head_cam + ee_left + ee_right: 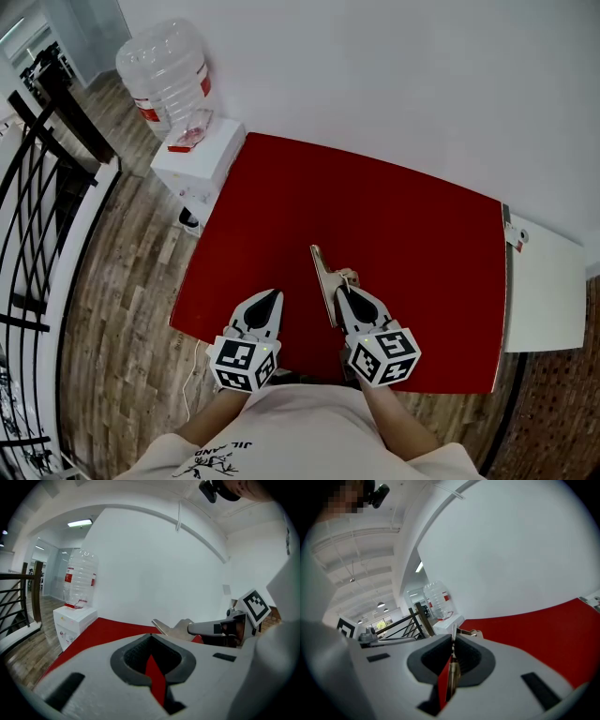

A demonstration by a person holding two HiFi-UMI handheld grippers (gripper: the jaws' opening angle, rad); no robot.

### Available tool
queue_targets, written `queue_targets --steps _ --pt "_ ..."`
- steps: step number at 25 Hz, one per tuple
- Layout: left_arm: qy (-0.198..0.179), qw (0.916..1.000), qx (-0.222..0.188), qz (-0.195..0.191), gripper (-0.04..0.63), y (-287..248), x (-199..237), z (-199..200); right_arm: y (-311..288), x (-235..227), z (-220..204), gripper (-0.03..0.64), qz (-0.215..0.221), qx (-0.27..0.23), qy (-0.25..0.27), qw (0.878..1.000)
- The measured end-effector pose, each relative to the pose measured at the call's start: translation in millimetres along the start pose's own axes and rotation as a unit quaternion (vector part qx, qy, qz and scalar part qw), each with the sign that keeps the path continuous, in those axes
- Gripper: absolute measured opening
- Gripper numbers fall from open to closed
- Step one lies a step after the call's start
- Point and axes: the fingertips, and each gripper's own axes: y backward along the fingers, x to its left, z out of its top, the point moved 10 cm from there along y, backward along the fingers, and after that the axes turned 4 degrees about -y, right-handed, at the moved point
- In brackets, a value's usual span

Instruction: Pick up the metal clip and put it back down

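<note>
- The person's white shirt (pixel 309 422) fills the bottom of the head view, and both tools reach forward from it.
- The right tongs (pixel 348 290), white with a marker cube, are clamped on the long silver metal clip (pixel 324 279). The right gripper view shows its thin plate pinched edge-on between the dark pads.
- The clip sits above the middle of the near edge of the red rectangular surface (pixel 403 225). From the left gripper view its tip stands against the wall rather than the red top, so it looks lifted clear. I judge this is the carry between picking up and setting down.
- A grip on the plate's narrow edge keeps the clip from swinging. It can be lowered flat from there.
- The left tongs (pixel 270 296) are closed with nothing between them. They sit by the near-left corner, apparently idle and out of the way.
- Beyond the left edge, a white water dispenser (pixel 197 164) carries a clear bottle (pixel 164 75).
- Count: one clip, two tongs, one surface, one dispenser, one bottle.
</note>
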Motion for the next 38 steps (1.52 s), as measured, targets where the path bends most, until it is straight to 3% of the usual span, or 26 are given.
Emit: queue_targets --steps 7,13,38 --pt "0.002 0.9999 0.002 0.01 0.005 4 -4 1 5 -1 0 0.02 0.0 -0.002 0.002 1.0" --pt "0.009 0.9995 -0.026 -0.012 0.005 5 -7 2 8 0 -1 0.02 0.002 -0.002 0.002 1.0" --pt "0.012 0.9998 -0.013 -0.013 0.005 0 -6 -1 7 -1 0 0.02 -0.001 -0.002 -0.006 1.0"
